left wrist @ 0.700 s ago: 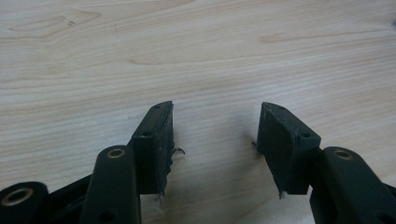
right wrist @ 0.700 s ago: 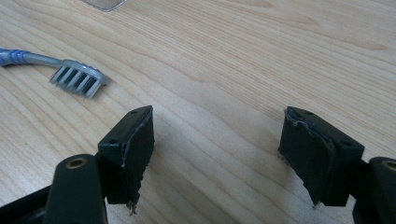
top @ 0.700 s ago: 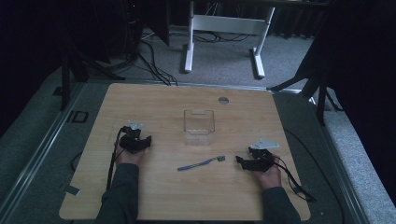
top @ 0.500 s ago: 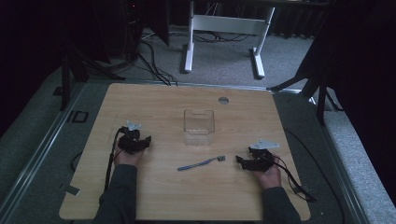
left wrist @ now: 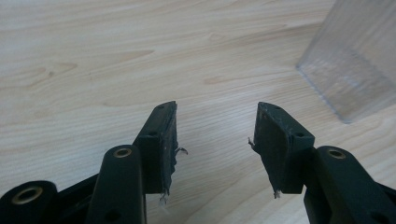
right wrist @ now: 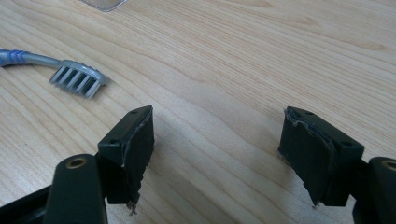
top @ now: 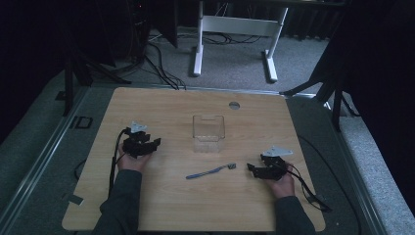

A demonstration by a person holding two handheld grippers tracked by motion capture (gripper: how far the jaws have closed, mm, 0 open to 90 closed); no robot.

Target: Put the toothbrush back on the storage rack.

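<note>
Right gripper view: toothbrush [right wrist: 70,74] light, stiff, slim; grasp mid-handle. Right gripper [right wrist: 217,140] and left gripper [left wrist: 215,135] both wide open, empty.

- light wooden table [top: 161,205], rounded corners, round grommet [top: 234,105] near far edge.
- grey carpet floor [top: 235,66] beyond it.
- white desk frame [top: 235,24] standing on carpet.
- black cables [top: 159,61] trailing.
- surroundings dark, dimly lit.
</note>
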